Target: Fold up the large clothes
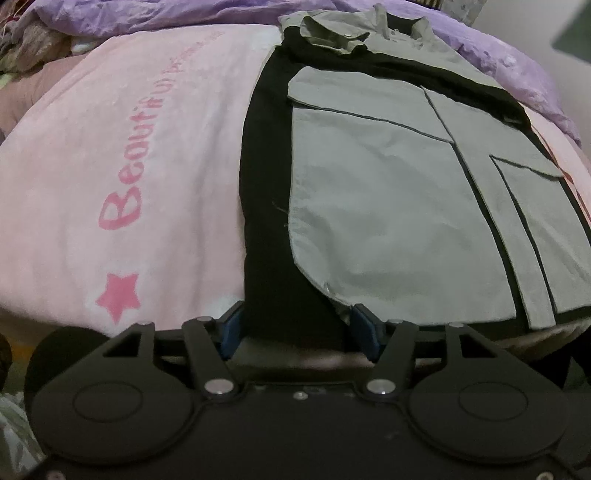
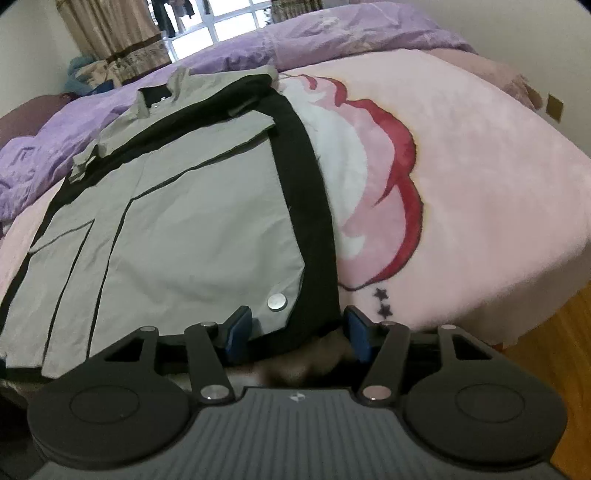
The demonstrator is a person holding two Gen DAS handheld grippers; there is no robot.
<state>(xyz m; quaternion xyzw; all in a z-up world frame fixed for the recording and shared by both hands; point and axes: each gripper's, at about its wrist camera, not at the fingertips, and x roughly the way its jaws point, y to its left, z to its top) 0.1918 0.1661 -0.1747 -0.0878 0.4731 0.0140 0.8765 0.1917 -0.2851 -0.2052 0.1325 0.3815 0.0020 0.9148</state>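
Observation:
A grey jacket with black trim lies flat on the pink blanket, sleeves folded in, collar at the far end. It also shows in the right wrist view. My left gripper is open, its blue pads on either side of the jacket's near left hem corner, where the black strip lies. My right gripper is open, its blue pads on either side of the near right hem corner, beside a silver snap button. Neither is closed on the cloth.
The pink blanket with pink lettering and a star covers the bed; it also shows in the right wrist view. A purple quilt lies at the far end. Wooden floor shows at the bed's right edge.

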